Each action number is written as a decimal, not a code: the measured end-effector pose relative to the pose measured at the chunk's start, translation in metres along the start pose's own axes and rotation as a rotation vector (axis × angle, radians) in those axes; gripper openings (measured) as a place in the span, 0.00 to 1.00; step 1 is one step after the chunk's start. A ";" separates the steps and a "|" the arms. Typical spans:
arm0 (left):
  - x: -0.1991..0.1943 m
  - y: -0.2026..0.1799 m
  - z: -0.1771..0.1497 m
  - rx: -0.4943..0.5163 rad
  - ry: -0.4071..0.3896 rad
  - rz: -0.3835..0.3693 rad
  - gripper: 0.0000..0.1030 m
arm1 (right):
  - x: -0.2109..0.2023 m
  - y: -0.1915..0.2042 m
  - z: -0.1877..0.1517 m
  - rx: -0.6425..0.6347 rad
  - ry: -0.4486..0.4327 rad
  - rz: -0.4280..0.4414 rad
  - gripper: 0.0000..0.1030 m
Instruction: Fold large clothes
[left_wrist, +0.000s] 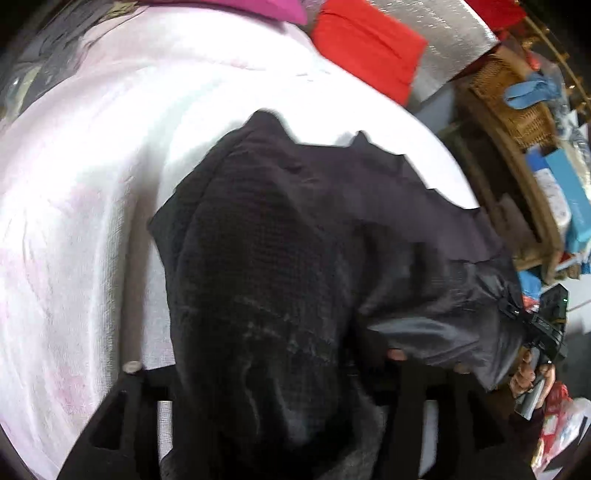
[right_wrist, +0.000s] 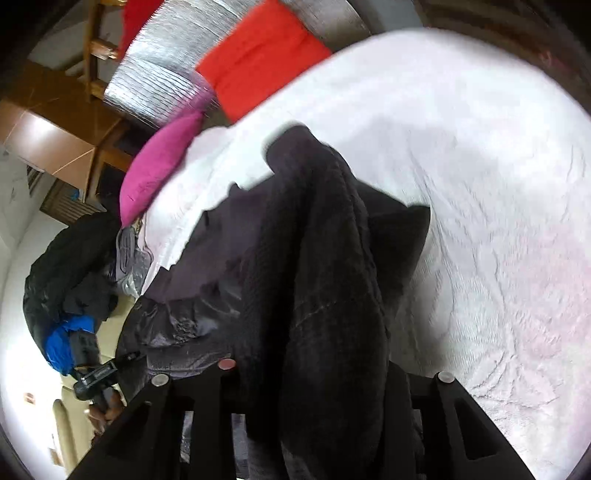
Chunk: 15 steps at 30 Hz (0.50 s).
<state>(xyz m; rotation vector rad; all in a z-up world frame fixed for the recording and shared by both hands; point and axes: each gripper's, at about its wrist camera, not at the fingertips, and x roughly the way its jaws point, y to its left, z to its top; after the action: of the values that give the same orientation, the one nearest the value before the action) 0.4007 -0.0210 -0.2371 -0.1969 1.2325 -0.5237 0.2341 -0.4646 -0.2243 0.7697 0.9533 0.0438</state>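
While the dark garment (left_wrist: 280, 236) hangs bunched from both tongs above the white bedspread (left_wrist: 92, 192), its far end trails on the bed.

- Left tongs (left_wrist: 266, 413): fingers stand partly apart, a thick gather of cloth draped over and between them. Cloth hides the pads; looks held, cannot confirm the pinch.
- Right tongs (right_wrist: 306, 402): same picture, a ropy knit fold running down through the gap. Looks gripped.
- The other hand (left_wrist: 532, 373), with its tool, shows at the right edge of the left view.

Handling, my judgement: two fabrics in one piece, a coarse knit or fleece face and a shiny, slick lining. Soft, limp, no stiffness, moderately heavy. The lining will likely slide, so a bunched hold may creep. Better to take it at seams, hem corners or shoulders, spread flat on the bed first.

Beyond: red cushion (right_wrist: 258, 55), magenta cushion (right_wrist: 159, 162), wicker basket (left_wrist: 509, 99).

Writing: none legible; blur too strong.
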 end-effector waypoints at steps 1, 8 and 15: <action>0.001 -0.002 -0.002 0.007 0.009 0.037 0.70 | 0.000 -0.003 0.000 0.008 0.000 -0.014 0.53; -0.013 -0.026 -0.010 0.058 -0.034 0.210 0.74 | -0.010 0.008 0.003 0.018 -0.016 -0.093 0.62; -0.079 -0.050 -0.037 0.177 -0.299 0.513 0.75 | -0.050 0.017 -0.013 -0.041 -0.139 -0.230 0.62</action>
<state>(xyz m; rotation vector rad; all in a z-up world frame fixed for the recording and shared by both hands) 0.3343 -0.0209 -0.1620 0.1856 0.8914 -0.1456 0.1989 -0.4621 -0.1824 0.6133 0.9005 -0.1882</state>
